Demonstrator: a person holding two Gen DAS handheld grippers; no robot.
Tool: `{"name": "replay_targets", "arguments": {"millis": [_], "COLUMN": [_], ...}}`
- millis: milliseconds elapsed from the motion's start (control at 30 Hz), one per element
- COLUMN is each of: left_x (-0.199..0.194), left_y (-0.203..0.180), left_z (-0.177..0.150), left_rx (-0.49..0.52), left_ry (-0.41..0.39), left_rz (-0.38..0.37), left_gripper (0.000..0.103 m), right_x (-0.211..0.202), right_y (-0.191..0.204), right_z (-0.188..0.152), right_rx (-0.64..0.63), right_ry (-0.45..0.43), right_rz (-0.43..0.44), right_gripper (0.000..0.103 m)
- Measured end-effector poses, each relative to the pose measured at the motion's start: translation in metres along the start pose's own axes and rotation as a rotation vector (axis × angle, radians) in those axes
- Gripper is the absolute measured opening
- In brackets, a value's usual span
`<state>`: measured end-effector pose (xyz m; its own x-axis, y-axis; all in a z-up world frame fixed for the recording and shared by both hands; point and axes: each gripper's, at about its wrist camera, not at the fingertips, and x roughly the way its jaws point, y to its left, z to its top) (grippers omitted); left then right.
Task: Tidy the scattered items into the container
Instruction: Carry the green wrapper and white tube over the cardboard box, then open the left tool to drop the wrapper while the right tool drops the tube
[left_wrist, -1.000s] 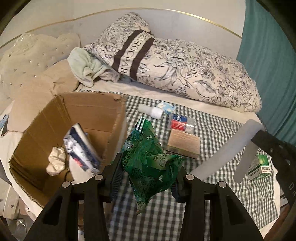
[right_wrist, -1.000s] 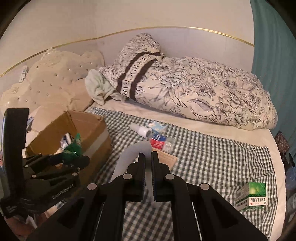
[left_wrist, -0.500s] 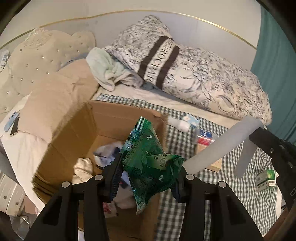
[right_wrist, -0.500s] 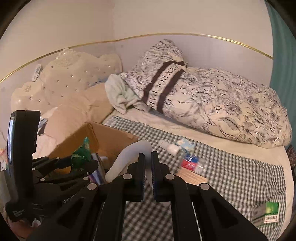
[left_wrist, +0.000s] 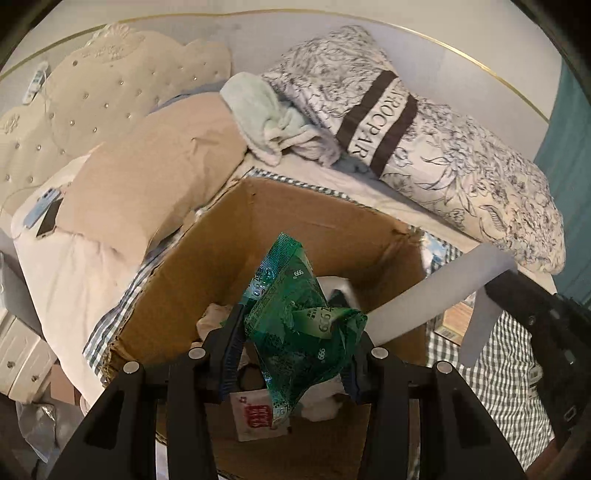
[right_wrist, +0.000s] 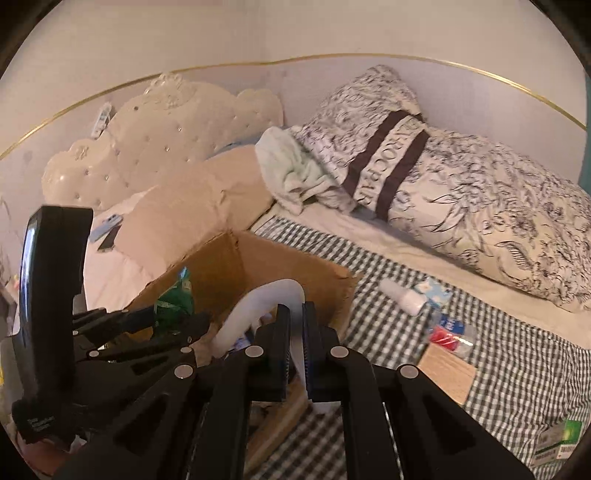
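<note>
Left wrist: green packet (left_wrist: 299, 325) upright, claw-held (left_wrist: 291, 354)

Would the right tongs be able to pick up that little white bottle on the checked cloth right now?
Probably not yet: the right tongs are shut on a white flexible strip over the cardboard box. The white bottle lies uncovered beyond.

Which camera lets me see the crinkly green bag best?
The left wrist view: the green bag fills its middle, pinched by the left gripper above the cardboard box. The right wrist view shows just a small bit of it from the side.
</note>
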<state>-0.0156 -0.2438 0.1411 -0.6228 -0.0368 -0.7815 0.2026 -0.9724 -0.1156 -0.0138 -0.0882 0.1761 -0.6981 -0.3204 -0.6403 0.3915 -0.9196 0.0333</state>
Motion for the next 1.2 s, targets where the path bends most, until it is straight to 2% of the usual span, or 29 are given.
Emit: {"name": "replay_targets", "arguments": {"millis": [400,467,500,533,567,600,633,700,1200], "left_x": [0.029,0.034,0.035,0.036,0.036,0.035,0.035,0.036,0.023], "left_y": [0.027,0.028,0.029,0.030,0.031,0.032,0.032,0.032,0.015], "left_z": [-0.003,-0.003,-0.003,-0.003,-0.003,-0.003,-0.002,-0.002,-0.005], "left_rx": [-0.045,-0.044,-0.047,-0.053,-0.060,-0.065,-0.064,-0.064,-0.041], "left_ry": [0.038,0.043,0.043,0.041,0.035,0.028,0.026,0.029,0.033], "left_rz": [0.004,0.018,0.021,0.021,0.029,0.038,0.036,0.038,0.060], "left_gripper": [0.047,0.052,0.063,0.072,0.083,0.084,0.085,0.090,0.092], "right_x": [0.044,0.048,0.049,0.051,0.052,0.053,0.053,0.052,0.026], "right_y": [0.021,0.022,0.021,0.019,0.018,0.017,0.014,0.009,-0.024], "right_z": [-0.004,-0.004,-0.004,-0.003,-0.003,-0.003,-0.004,-0.005,-0.004], "right_rx": [-0.028,-0.030,-0.023,-0.019,-0.014,-0.007,0.002,0.017,0.103], "right_ry": [0.059,0.066,0.065,0.065,0.069,0.071,0.073,0.064,0.028], "right_rz": [0.014,0.015,0.011,0.010,0.008,0.002,-0.011,-0.042,-0.041], "right_gripper": [0.006,0.008,0.011,0.014,0.027,0.047,0.062,0.069,0.071]}}
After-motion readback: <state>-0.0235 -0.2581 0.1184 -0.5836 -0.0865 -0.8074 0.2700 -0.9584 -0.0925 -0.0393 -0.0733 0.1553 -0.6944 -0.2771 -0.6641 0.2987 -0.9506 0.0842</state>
